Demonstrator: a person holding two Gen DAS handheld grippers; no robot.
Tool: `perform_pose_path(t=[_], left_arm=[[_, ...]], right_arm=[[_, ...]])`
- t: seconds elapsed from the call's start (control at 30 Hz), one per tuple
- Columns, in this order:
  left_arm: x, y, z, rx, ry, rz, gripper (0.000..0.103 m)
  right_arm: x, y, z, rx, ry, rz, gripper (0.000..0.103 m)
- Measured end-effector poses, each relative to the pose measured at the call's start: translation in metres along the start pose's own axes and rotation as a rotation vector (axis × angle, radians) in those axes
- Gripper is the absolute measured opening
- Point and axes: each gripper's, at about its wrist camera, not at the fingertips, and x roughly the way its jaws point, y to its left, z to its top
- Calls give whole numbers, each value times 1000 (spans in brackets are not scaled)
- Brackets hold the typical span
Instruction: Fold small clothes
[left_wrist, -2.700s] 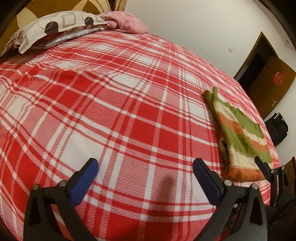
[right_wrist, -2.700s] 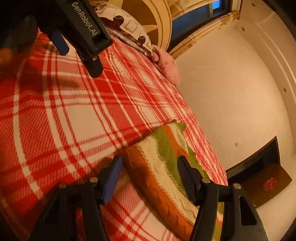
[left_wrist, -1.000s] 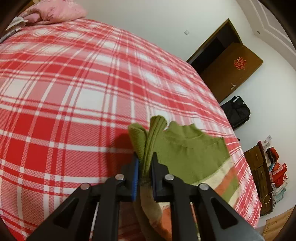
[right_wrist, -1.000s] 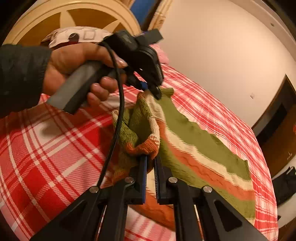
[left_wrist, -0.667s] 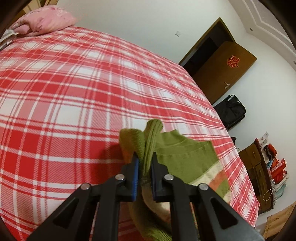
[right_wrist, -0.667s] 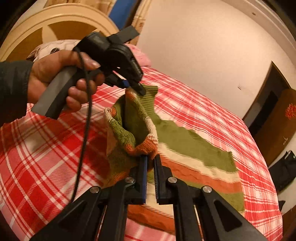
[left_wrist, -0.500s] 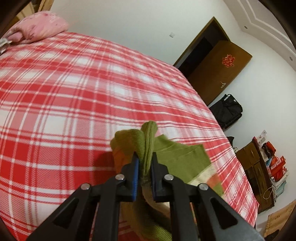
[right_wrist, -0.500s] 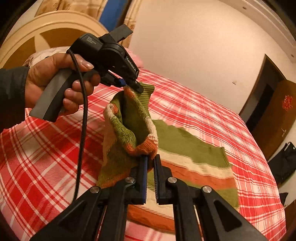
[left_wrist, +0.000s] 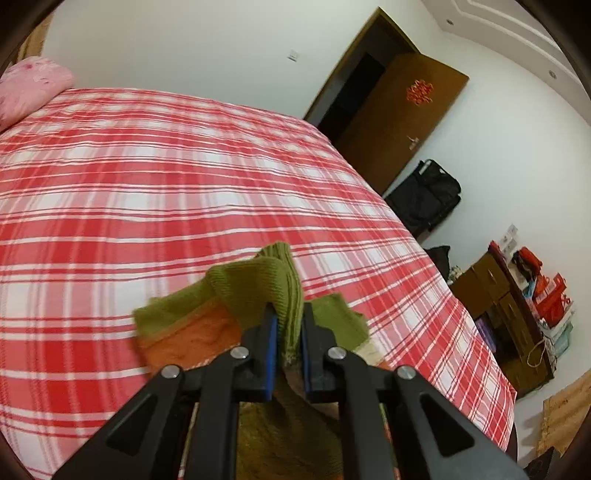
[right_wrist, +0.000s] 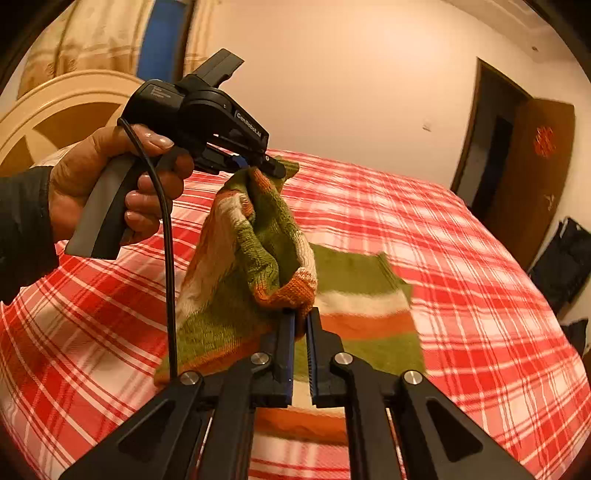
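One hand on the left works the left gripper, marked "GenRobot.AI", jaws clamped on the green end of one striped knit sweater. The sweater is lifted on that side, with the rest lying on the red plaid bedspread. Right gripper is pinched tight on an orange edge. One pink pillow, two doors, one black bag.

One striped knit garment, two hand-held grippers, one plaid bed, one pink pillow, one black bag.
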Motion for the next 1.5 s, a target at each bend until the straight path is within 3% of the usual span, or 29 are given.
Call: perform_pose_path(t=[0.4,0.63,0.8,0.93,1.0,1.03,1.07,1.1,1.17,1.2,1.27,1.4,1.5], left_arm=[[76,-71,-7,95,114,-44,11],[117,-94,-24,147,177,-11,11],[135,-105,-33,192,188,34,13],[119,-118,-36,233,141,29,22],[106,-125,-35,255,111,30,35],[97,-128,-36,269,91,28,47],[85,-130,-37,284,70,25,58],[78,-131,-40,295,57,30,61],[58,-127,-50,302,36,30,65],[52,-123,-55,299,37,40,66],[39,-111,-66,290,29,63,69],[17,-88,-94,284,6,146,74],[9,-75,-114,254,2,172,80]], right_arm=[[-7,-70,-37,176,93,3,5],[0,-97,-61,261,163,21,5],[9,-121,-85,355,237,-11,1],[7,-131,-94,399,246,32,2],[2,-136,-93,424,222,55,2],[1,-138,-92,432,216,61,3],[-1,-141,-89,449,204,67,7],[-2,-143,-87,459,198,78,13],[-2,-147,-76,474,175,117,72],[-4,-150,-67,488,142,121,77],[0,-149,-48,475,101,172,77],[33,-137,-9,425,133,216,76],[78,-131,2,432,236,251,55]])
